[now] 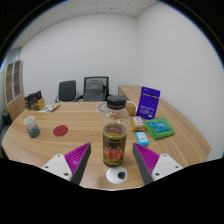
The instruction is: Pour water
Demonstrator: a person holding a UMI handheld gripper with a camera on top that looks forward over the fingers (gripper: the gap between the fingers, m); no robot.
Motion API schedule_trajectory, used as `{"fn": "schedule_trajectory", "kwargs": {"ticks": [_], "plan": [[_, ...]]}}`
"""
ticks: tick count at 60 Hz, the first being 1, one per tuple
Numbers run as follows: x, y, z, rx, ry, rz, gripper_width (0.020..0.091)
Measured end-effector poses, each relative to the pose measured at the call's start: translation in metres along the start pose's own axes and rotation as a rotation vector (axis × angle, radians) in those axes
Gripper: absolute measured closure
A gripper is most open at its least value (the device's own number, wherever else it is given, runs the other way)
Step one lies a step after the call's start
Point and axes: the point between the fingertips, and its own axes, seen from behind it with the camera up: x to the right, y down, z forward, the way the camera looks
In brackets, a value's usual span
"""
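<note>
Gripper (113,160) fingers sit either side of the bottle (116,132) at frame centre, apparently clamped on it, cap on. Table (75,143) below. Risk: tilting a loosely held bottle lets it slip. Grey cup (31,125) stands far left; an off-aim pour wets the table. White lid (117,176) lies beneath.

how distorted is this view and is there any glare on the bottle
Gripper view: strong fisheye, the table edge and walls bow outward; lighting is even and soft; the bottle between the claw fingers shows only faint highlights on its glass, no harsh glare.
</note>
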Motion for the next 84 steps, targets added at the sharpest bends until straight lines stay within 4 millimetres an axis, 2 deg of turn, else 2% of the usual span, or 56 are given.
{"fn": "schedule_trajectory", "kwargs": {"ticks": [6,10,12,16,19,20,24,32,41,44,53,62,70,79,84], "plan": [[0.002,-0.004,0.036,0.018,-0.027,0.008,0.0259],[0.002,-0.002,0.056,0.016,-0.040,0.007,0.0305],[0.004,-0.004,0.068,0.023,-0.052,0.006,0.0345],[-0.001,-0.005,0.073,0.038,-0.053,0.005,0.0438],[0.000,-0.008,0.078,0.058,-0.058,0.009,0.0556],[0.001,-0.010,0.079,0.067,-0.054,0.009,0.0584],[0.002,-0.012,0.081,0.084,-0.048,0.016,0.0606],[0.003,-0.014,0.081,0.110,-0.037,0.008,0.0711],[0.005,-0.016,0.084,0.118,-0.017,-0.019,0.0712],[0.005,-0.025,0.086,0.126,0.004,-0.044,0.0713],[-0.019,-0.071,0.073,0.150,0.076,-0.133,0.0712],[-0.057,-0.133,0.059,0.190,0.203,-0.345,0.0712],[-0.112,-0.187,0.051,0.222,0.336,-0.638,0.0713],[-0.190,-0.221,0.053,0.247,0.461,-1.059,0.0712],[-0.244,-0.223,0.059,0.253,0.509,-1.311,0.0713]]}}
